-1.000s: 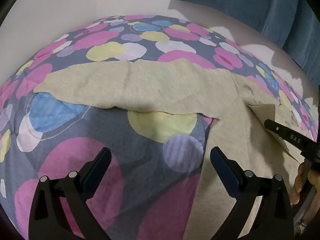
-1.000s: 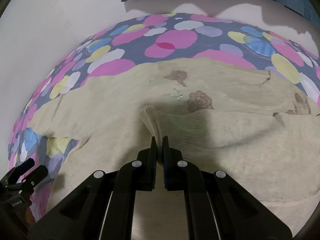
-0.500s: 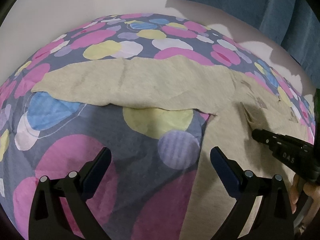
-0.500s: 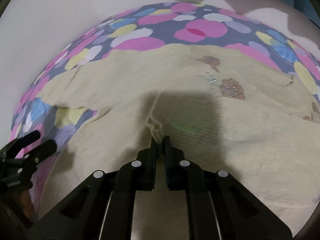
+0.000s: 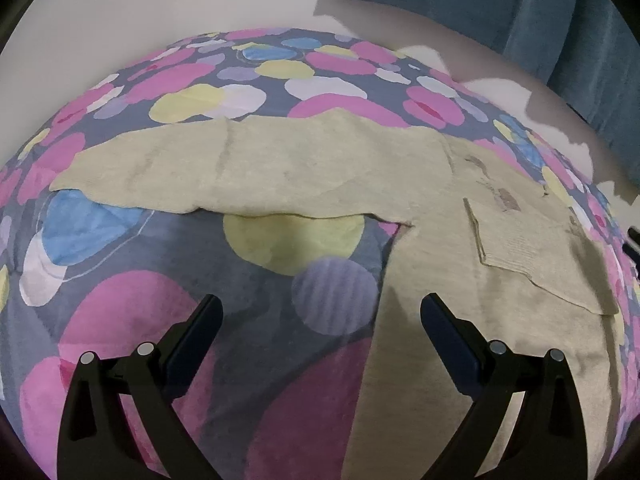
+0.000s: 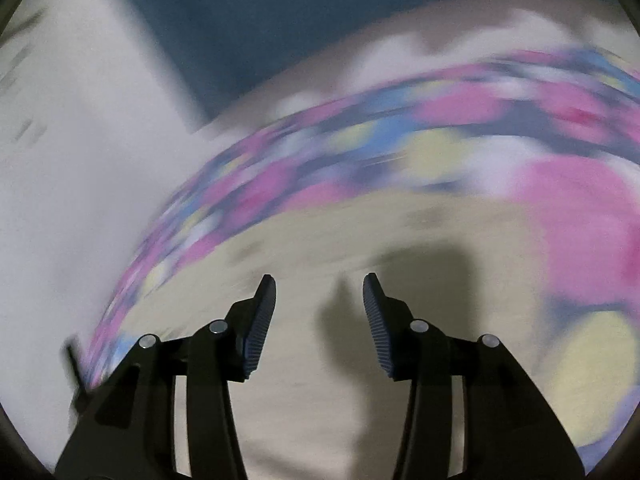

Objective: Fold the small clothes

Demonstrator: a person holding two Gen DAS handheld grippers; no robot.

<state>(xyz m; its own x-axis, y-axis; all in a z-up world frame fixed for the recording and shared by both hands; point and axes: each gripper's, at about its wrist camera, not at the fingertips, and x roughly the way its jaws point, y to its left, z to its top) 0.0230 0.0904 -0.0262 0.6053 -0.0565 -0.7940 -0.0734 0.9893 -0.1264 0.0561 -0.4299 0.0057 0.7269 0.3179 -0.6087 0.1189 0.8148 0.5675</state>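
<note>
A beige knitted sweater (image 5: 460, 280) lies spread on the spotted bedcover (image 5: 180, 264), 1 sleeve (image 5: 256, 168) stretched flat away to the left and a ribbed piece (image 5: 532, 248) folded back over the body on the right. The left hand-held gripper (image 5: 320, 312) hovers low over the near side with its jaws wide apart and nothing between them; its right finger hangs over the sweater's left edge, its left finger over bare bedcover, and the sleeve lies well ahead of both. The right hand-held gripper (image 6: 319, 292) also stands with its jaws parted and empty, above beige cloth (image 6: 312, 400) that fills the space below and ahead of it; its shadow falls on that cloth. The right wrist view is badly smeared, so little more of the cloth can be made out there. A blue curtain (image 5: 500, 4) hangs against the pale wall (image 5: 160, 4) beyond the bed
</note>
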